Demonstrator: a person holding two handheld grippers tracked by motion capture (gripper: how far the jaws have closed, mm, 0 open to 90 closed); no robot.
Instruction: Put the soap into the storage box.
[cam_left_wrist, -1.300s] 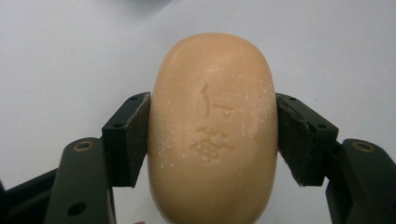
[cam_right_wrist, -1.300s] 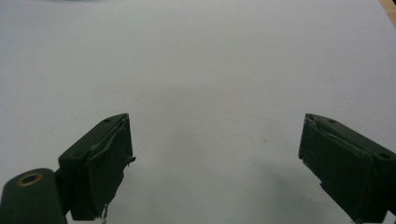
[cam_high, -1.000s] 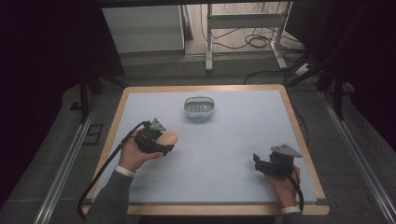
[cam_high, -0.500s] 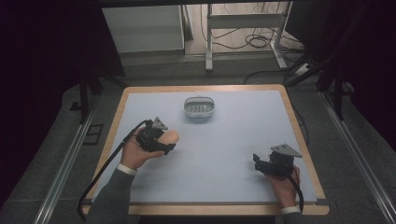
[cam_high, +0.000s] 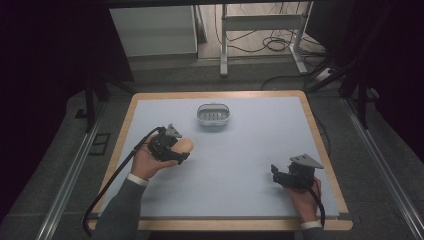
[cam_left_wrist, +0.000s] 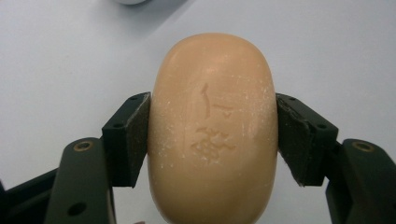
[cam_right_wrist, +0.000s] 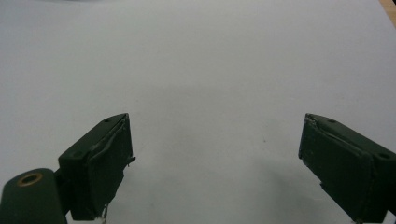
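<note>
We look down on a pale blue worktop (cam_high: 235, 165) framed in light wood, with a person's sleeved forearms entering from the near edge. Toward the far side, near the middle, sits a small white soap dish (cam_high: 213, 115) with a slotted floor, well apart from both hands. At the near right we see the right gripper (cam_high: 278, 175) resting low over bare surface, its jaws standing wide apart with nothing between them. At the left, the left gripper (cam_high: 184, 150) is clamped on a peach-coloured bar of soap (cam_left_wrist: 212, 126), one black pad pressed to each long side. The soap pokes out past the jaws toward the middle of the worktop, short of the dish. Its upper face carries a stamped emblem and a dusting of white flecks.
</note>
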